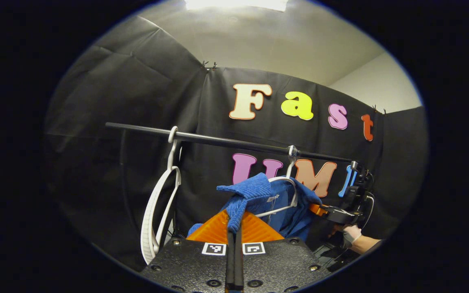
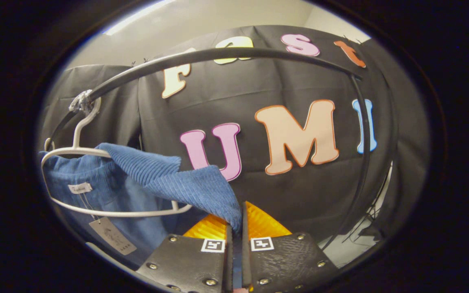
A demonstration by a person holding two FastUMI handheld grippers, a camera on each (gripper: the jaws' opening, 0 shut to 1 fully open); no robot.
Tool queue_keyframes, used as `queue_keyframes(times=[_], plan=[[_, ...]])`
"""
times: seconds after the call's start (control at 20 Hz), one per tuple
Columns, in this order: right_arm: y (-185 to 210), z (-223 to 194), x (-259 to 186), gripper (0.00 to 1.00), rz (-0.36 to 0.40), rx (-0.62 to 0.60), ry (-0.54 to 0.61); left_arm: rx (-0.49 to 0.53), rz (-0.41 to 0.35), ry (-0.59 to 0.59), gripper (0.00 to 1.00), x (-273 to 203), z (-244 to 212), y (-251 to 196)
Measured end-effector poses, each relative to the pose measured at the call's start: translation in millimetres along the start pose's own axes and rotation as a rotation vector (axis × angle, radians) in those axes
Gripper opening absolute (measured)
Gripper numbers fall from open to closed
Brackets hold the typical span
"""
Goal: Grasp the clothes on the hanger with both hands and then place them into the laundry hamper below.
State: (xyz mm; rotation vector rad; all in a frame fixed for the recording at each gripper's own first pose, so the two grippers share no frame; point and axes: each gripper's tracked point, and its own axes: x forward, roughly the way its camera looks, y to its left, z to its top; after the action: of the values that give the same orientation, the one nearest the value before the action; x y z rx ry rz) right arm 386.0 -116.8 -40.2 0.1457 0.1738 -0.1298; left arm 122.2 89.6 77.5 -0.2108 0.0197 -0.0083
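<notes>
A blue ribbed garment [image 1: 255, 199] hangs on a white hanger [image 1: 283, 203] from the black rail [image 1: 226, 141]. My left gripper [image 1: 234, 232] is shut on one shoulder of the cloth, pulled toward me. In the right gripper view the same blue garment [image 2: 165, 183] drapes over the white hanger [image 2: 108, 211], and my right gripper [image 2: 236, 232] is shut on its other shoulder fold. A paper tag [image 2: 112, 236] dangles inside the garment. The right gripper [image 1: 332, 212], held by a gloved hand [image 1: 352, 234], also appears in the left gripper view, beside the garment.
A second, bare white hanger [image 1: 157, 211] hangs on the rail to the left. The rail's end post [image 2: 364, 154] curves down at the right. Black cloth walls close in all around, with a pale ceiling above.
</notes>
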Motion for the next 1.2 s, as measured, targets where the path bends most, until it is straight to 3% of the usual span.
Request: queue_keyframes(times=[0.45,0.95,1.2], plan=[[9.2,31.0,59.1,0.09,0.038,-0.055,-0.014,0.009,0.115,-0.051,0.0,11.6,15.0,37.0],[16.4,14.2,101.3,0.09,0.009,-0.07,-0.028,0.073,0.186,0.011,0.0,38.2,-27.1,49.4],[4.9,-14.2,86.3,0.09,-0.008,-0.083,-0.03,0.058,0.199,0.048,0.0,40.7,-56.6,57.1]])
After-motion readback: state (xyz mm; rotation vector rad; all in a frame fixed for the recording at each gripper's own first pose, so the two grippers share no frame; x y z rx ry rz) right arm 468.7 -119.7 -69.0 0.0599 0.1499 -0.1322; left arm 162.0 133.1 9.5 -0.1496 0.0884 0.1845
